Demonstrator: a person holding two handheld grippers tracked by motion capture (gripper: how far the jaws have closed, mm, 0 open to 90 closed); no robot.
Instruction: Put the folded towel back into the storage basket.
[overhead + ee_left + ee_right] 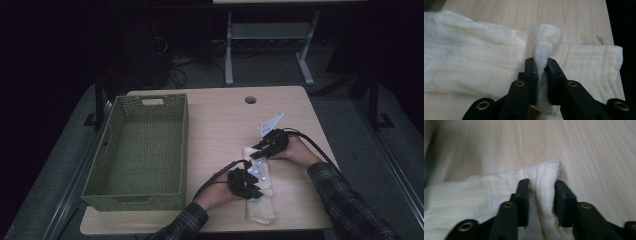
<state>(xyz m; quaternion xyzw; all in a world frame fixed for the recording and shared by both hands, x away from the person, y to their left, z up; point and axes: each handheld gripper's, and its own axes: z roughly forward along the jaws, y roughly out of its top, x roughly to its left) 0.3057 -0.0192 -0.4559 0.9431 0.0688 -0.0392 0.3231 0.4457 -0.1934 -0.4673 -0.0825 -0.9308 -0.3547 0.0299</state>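
A cream cloth (261, 210) lies folded lengthwise near the table's front right. My left gripper (256, 191) is over its middle. In the left gripper view the gripper (540, 63) is shut on a pinched-up fold of the cloth (474, 57), which bulges above the jaws. My right gripper (257, 149) is at the cloth's far end. In the right gripper view the gripper (541, 183) stands open, its jaws on either side of a raised corner of the cloth (474, 195), with a gap on each side.
A green woven basket (185, 145) stands on the left half of the wooden table (220, 120). A round cable hole (250, 99) sits near the far edge. Beyond the table the floor is dark, with a desk frame (229, 50).
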